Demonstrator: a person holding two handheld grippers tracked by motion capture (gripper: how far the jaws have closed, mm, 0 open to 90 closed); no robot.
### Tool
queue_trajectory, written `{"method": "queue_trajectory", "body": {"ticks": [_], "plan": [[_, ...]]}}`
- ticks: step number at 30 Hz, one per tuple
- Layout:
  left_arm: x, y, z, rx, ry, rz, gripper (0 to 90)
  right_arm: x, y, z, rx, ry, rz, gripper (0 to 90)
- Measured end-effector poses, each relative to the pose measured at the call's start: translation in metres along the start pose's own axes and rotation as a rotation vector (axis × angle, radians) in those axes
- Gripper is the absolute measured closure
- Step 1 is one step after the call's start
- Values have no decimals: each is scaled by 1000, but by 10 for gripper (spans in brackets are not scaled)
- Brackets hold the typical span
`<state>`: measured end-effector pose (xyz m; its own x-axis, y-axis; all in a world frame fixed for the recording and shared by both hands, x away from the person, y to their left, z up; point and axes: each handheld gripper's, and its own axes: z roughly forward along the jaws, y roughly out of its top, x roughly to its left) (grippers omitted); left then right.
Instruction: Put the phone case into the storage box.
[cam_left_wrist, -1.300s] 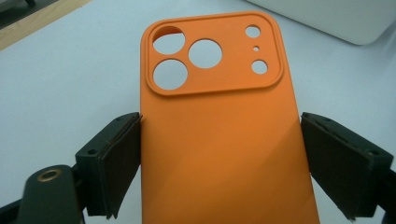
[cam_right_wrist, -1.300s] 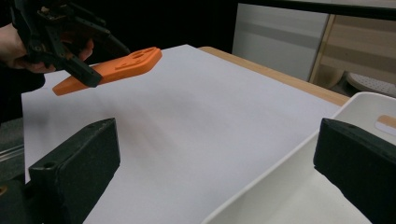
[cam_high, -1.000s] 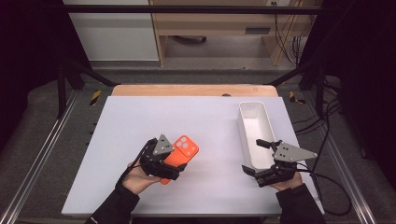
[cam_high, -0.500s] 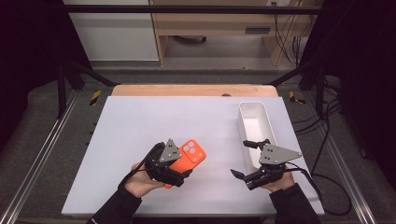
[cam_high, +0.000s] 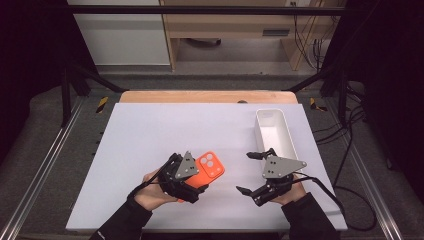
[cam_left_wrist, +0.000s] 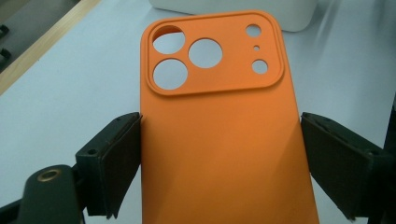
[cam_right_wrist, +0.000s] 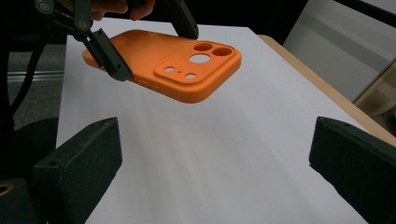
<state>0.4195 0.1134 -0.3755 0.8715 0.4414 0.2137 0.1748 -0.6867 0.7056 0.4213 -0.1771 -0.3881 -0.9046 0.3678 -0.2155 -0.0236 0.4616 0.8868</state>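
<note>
An orange phone case (cam_high: 211, 166) with camera cut-outs hangs a little above the white table, camera end away from the person. My left gripper (cam_high: 199, 176) is shut on it, its pads against the case's two long edges (cam_left_wrist: 219, 140). My right gripper (cam_high: 246, 173) stands to the right of the case, jaws open and pointing left at it. Its jaws have just been closing a little, with nothing between them. In the right gripper view the case (cam_right_wrist: 161, 58) floats ahead of my right gripper (cam_right_wrist: 217, 140), apart from both pads.
A white oblong tray (cam_high: 274, 116) stands at the table's right side, just behind the right hand. The white tabletop (cam_high: 150, 130) ends in a wooden strip (cam_high: 207, 96) at the back. Metal frame rails run along both sides.
The right gripper has moved left across the table, away from the tray and closer to the case. The left gripper has kept hold of the case and barely shifted.
</note>
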Motion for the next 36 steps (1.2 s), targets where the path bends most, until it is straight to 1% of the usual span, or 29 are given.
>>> {"method": "queue_trajectory", "body": {"ticks": [3,8,10,13,16,21,25,27,29,31,35,36], "plan": [[-1,1,-1,1,-4,25,142,1,3,3,11,-2,-11,23],[-3,1,-2,-4,-5,44,142,3,9,6,27,18,-30,23],[-4,2,-2,-9,-5,50,142,4,11,7,35,23,-43,20],[-4,2,-2,-2,-3,65,142,6,14,8,47,24,-69,15],[-7,3,-2,2,-9,92,142,6,17,9,57,35,-83,13],[-10,3,-4,-18,-24,122,142,8,20,11,81,45,-114,13],[-13,5,-5,-19,-35,155,142,11,24,14,85,66,-147,13],[-15,6,-7,-26,-32,169,142,12,27,15,91,78,-162,13],[-16,7,-9,-41,-39,179,142,13,30,16,93,91,-177,13],[-18,8,-11,-45,-46,197,142,14,33,17,96,108,-191,13],[-21,9,-13,-41,-66,217,142,15,35,18,102,124,-206,13],[-22,9,-13,-41,-65,223,142,14,35,19,99,130,-208,13]]}}
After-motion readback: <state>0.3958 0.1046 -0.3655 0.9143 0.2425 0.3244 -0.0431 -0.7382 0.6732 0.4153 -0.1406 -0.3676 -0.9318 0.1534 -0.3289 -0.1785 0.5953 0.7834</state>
